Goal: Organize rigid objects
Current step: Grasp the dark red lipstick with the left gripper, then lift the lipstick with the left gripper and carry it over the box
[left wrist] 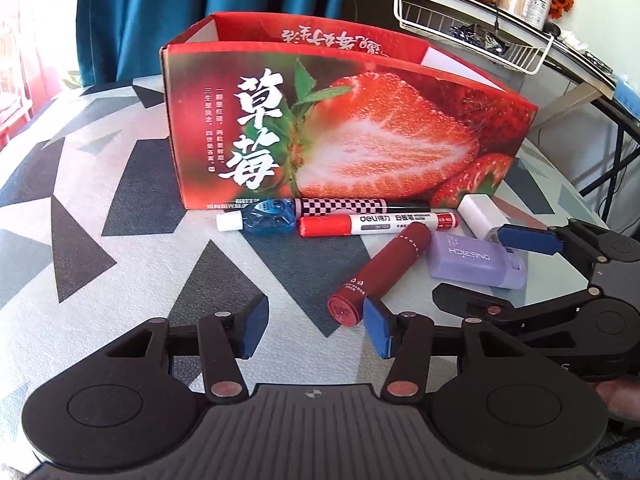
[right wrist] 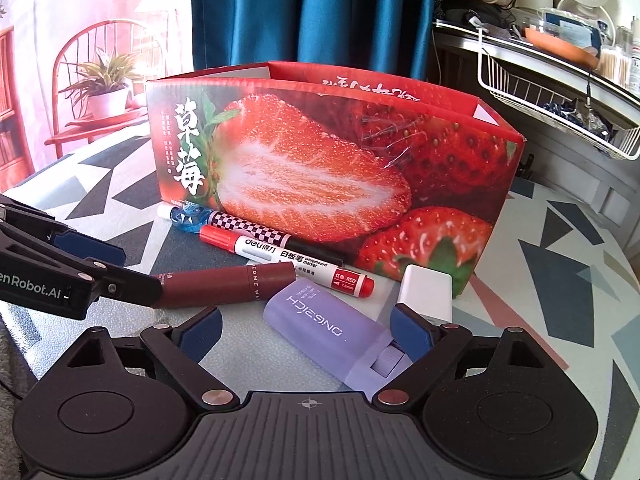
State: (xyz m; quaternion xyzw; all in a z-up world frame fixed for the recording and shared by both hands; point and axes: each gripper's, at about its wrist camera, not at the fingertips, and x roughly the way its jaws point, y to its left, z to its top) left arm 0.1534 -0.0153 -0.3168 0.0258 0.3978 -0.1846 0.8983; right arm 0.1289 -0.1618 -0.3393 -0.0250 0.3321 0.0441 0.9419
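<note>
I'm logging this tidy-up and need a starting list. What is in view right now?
strawberry box: 1, red, open-topped, rear of table
checkered pen: 1, pink-black, against box front
whiteboard marker: 1, white with red ends, beside pen
correction tape: 1, blue, left of marker
dark red tube: 1, lying in front of marker
purple case: 1, lilac, between right gripper's fingers
white block: 1, by box's right corner
left gripper: open, nothing between its pads
right gripper: around purple case

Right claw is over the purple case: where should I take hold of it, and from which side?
Grip the purple case across its long flat sides near mid-body, coming from above and the near end. It lies flat, already between the right claw fingers, clear of the dark red tube.
</note>
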